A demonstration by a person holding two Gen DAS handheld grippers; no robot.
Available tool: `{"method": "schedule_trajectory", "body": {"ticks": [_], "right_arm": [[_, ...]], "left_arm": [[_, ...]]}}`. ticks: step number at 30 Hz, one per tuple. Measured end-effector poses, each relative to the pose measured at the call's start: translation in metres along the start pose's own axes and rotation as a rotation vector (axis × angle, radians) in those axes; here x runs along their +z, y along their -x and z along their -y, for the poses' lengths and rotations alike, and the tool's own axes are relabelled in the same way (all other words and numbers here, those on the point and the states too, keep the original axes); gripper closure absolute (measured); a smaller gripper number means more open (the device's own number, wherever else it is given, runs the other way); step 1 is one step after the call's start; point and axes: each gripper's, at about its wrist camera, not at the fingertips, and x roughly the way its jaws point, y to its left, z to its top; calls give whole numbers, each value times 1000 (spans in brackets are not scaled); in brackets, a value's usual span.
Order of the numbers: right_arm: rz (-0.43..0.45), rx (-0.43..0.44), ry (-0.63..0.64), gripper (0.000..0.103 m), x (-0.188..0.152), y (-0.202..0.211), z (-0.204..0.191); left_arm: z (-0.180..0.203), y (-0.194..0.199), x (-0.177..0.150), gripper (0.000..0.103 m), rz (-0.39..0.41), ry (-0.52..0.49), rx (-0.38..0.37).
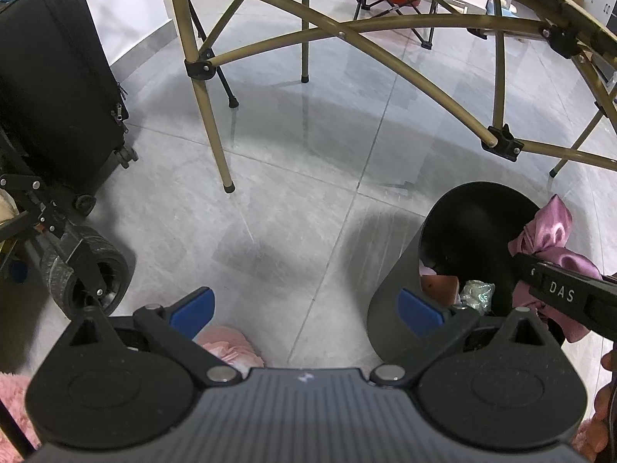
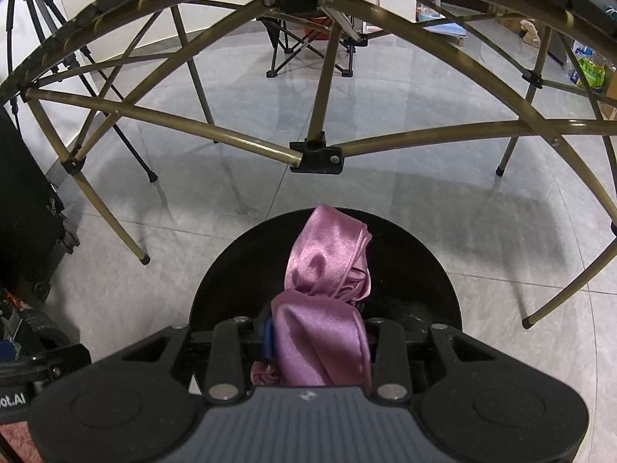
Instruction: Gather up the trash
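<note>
A black round bin [image 2: 416,270] stands on the grey tile floor, right below my right gripper [image 2: 316,332]. That gripper is shut on a shiny pink satin cloth [image 2: 327,262], which hangs over the bin's mouth. In the left wrist view the same cloth [image 1: 547,231] bunches over the far rim of the bin [image 1: 474,216], with the right gripper [image 1: 540,274] reaching in from the right. Crumpled pale trash [image 1: 478,293] lies inside. My left gripper [image 1: 304,308] is open just left of the bin, its blue pads [image 1: 193,308] wide apart with only floor between them.
A gold-legged folding table frame [image 1: 208,115] arches over the bin. A black suitcase [image 1: 50,77] and a cart wheel [image 1: 92,281] stand at left. A fluffy pink item [image 1: 231,347] lies under my left gripper. A folding chair [image 2: 304,50] stands farther back.
</note>
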Motion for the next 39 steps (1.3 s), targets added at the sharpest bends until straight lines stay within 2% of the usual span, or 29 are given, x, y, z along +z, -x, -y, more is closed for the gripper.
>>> {"method": "schedule_trajectory", "body": {"ticks": [3, 5, 6, 7, 21, 27, 34, 39], "right_arm": [[3, -22, 4, 63, 1, -1, 0], [1, -29, 1, 41, 2, -2, 1], [5, -33, -2, 16, 2, -2, 2], [8, -35, -2, 0, 3, -2, 3], [7, -52, -12, 0, -1, 2, 8], [7, -43, -21, 0, -5, 10, 11], [24, -44, -20, 0, -15, 31, 20], [38, -40, -46, 0, -25, 54, 31]], "left_arm": [[0, -1, 0, 0, -3, -1, 0], [0, -1, 0, 0, -4, -1, 1], [0, -1, 0, 0, -4, -1, 1], [0, -1, 0, 0, -4, 0, 1], [0, 4, -3, 0, 7, -9, -8], [1, 12, -4, 0, 18, -11, -35], [8, 36, -10, 0, 100, -34, -61], [7, 59, -20, 0, 173, -46, -113]]}}
